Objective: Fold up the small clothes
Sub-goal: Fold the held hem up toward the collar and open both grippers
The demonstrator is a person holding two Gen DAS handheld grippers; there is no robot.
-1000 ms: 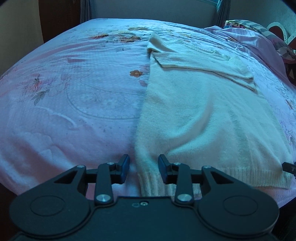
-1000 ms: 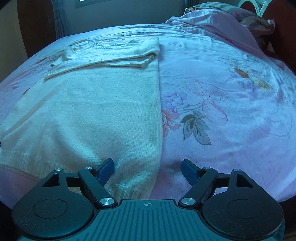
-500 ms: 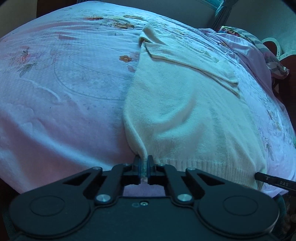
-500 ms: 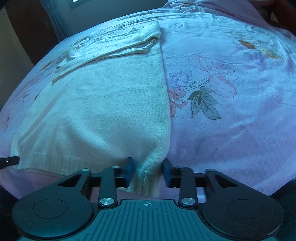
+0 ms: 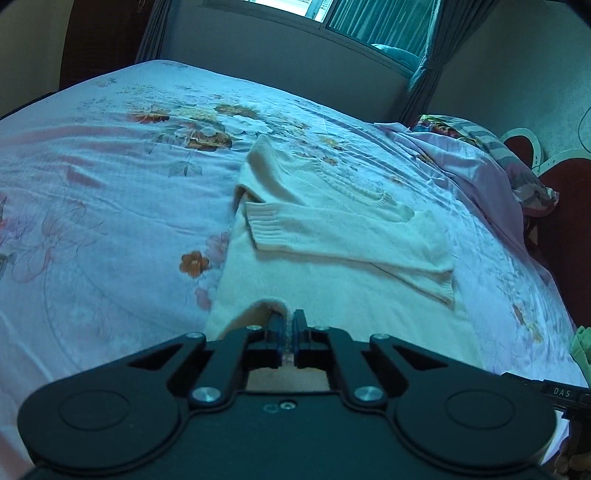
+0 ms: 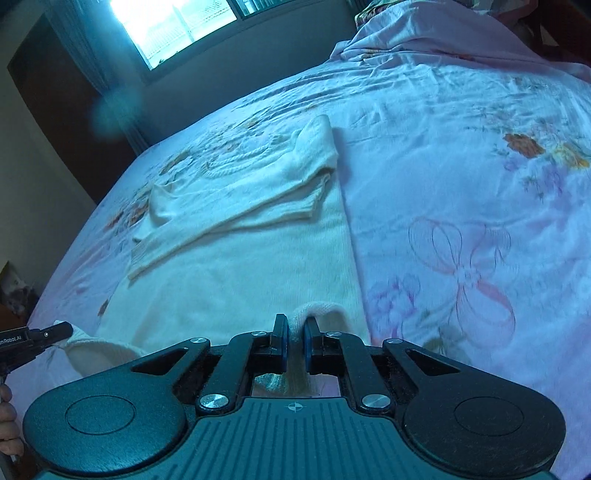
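A cream knit sweater [image 5: 332, 280] lies flat on the bed with both sleeves folded across its chest; it also shows in the right wrist view [image 6: 236, 258]. My left gripper [image 5: 289, 325] is shut on the left corner of the sweater's bottom hem and holds it lifted above the body. My right gripper [image 6: 294, 332] is shut on the right corner of the hem, also lifted. The left gripper's tip shows at the left edge of the right wrist view [image 6: 48, 332], holding the hem.
The bed has a pink floral sheet [image 5: 92, 206]. A crumpled pink cover and pillow [image 5: 491, 162] lie at the head, by a red headboard [image 5: 561, 206]. A window with curtains [image 6: 184, 26] is behind the far edge.
Both grippers closed on the hem corners, then lifted them and carried them forward over the sweater's body toward the sleeves.
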